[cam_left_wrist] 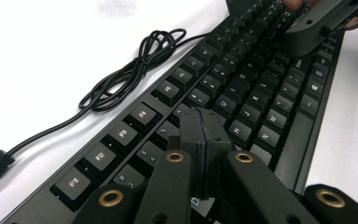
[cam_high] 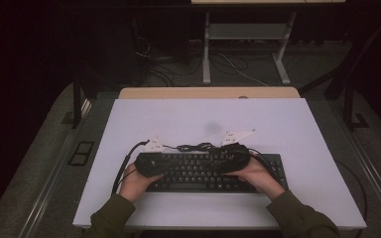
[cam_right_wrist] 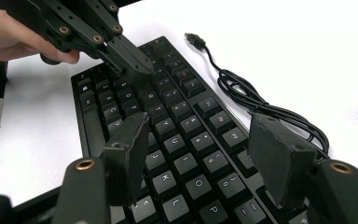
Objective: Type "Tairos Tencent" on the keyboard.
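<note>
Scene: a person is sitting at a white surface (cam_high: 287, 129), holding a two-jaw gripper in each hand over a black keyboard (cam_high: 203, 173).
Keyboard position: it is lying flat near the person's edge of the surface, with its black cable (cam_left_wrist: 130, 74) coiling loosely just behind it and its plug (cam_right_wrist: 193, 38) lying free, connected to nothing.
Left gripper (cam_left_wrist: 200, 126): its jaws are pressing together with nothing between them, and the closed tip is hovering at or just above the keys on the left part of the keyboard; contact cannot be told.
Right gripper (cam_right_wrist: 200, 154): its jaws are standing spread apart, hanging above the keys on the right part, pinching nothing.
Progress: judging from the pose, the work appears to be pressing keys with the closed left tip. No key is visibly sinking, so the press looks as though it is only beginning, and any further keys are remaining to be done.
High view: it is giving the whole layout, both forearms in green sleeves coming in from below.
Left gripper view: it is showing the shut jaws close up and the key legends beneath them.
Right gripper view: it is showing the left gripper from the side, its point aiming down at an upper key row, and the loose plug end.
</note>
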Demonstrator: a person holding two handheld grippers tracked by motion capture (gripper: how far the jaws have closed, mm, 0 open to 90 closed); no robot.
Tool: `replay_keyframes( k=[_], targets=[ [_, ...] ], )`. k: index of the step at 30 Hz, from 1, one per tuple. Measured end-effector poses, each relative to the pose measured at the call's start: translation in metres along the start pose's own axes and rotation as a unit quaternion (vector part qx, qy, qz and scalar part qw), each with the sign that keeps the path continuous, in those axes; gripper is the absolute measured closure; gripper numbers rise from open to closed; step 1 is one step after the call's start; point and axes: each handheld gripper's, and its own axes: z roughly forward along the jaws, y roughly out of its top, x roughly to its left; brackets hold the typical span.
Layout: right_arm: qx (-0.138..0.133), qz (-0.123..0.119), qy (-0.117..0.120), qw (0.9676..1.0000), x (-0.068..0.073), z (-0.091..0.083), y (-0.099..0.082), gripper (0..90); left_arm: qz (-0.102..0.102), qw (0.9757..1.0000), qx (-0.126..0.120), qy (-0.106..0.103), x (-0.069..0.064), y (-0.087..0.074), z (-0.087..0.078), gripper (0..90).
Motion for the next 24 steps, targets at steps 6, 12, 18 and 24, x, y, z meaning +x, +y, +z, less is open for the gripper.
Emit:
replay_keyframes(
  k=[6,12,18,24],
  targets=[
    [-0.001,0.000,-0.001,1.0000,0.0000,-0.0001,0.0001,37.7,0.003,0.9999,0.010,0.006,0.0009,-0.0019,0.0062,88.9],
    [0.000,-0.001,-0.002,1.0000,0.0001,-0.0005,0.0001,37.7,0.005,0.9998,0.018,0.009,0.0006,-0.0032,0.0090,88.9],
    [0.002,-0.001,-0.003,1.0000,0.0000,-0.0011,0.0003,37.8,0.003,0.9997,0.020,0.012,0.0013,-0.0044,0.0101,88.9],
    [0.001,-0.003,-0.003,1.0000,-0.0003,-0.0013,0.0004,37.8,0.010,0.9995,0.027,0.010,0.0022,-0.0049,0.0105,88.9]
  ],
)
